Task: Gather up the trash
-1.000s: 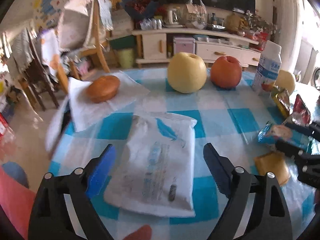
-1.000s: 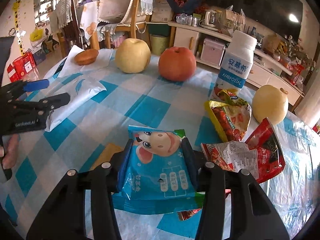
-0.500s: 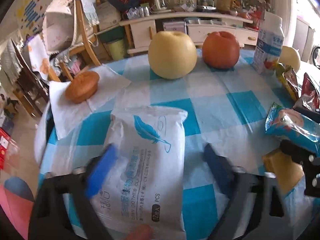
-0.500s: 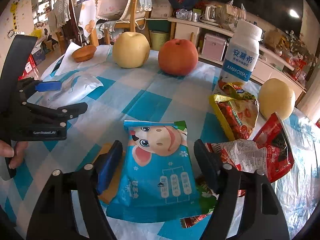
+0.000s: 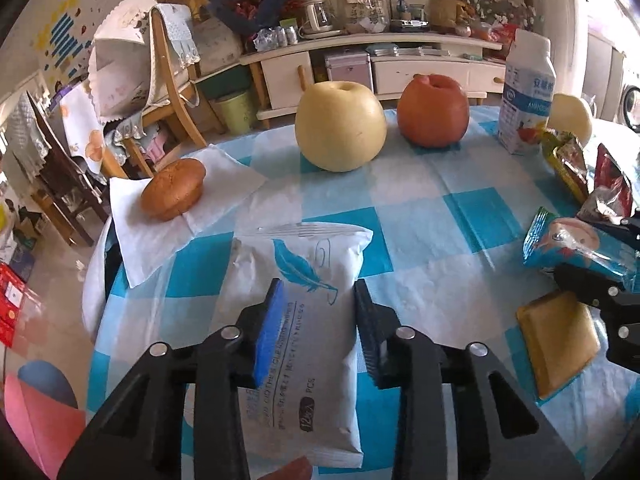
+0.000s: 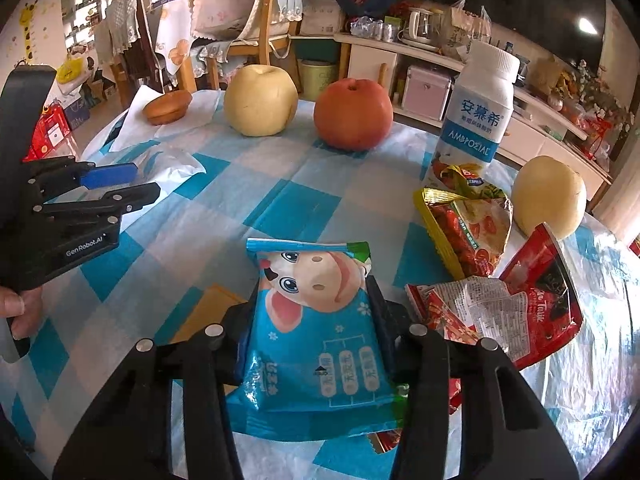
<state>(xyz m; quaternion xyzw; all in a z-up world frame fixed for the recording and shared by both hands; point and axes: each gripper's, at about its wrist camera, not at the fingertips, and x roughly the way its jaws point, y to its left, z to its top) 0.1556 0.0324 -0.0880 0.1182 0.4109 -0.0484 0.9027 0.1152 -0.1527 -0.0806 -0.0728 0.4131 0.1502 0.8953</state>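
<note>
Both hand-held grippers closed since: left (image 5: pixel 318 312) pinching wipes pack (image 5: pixel 300 320), right (image 6: pixel 316 312) blue wrapper (image 6: pixel 316 340).

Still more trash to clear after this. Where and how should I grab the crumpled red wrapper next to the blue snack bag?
Take the red wrapper by its raised upper corner, coming from above on its right side. That corner stands up off the table, while its lower left edge tucks under the blue snack bag in the right gripper.

We've got our left gripper (image 5: pixel 318 322) low over the surface, fingers (image 5: pixel 270 330) clamped on something. Right gripper (image 6: pixel 314 320) is pinched in too. Bare thumb (image 6: pixel 16 312) on the left handle, probably wrapped around the grip.
</note>
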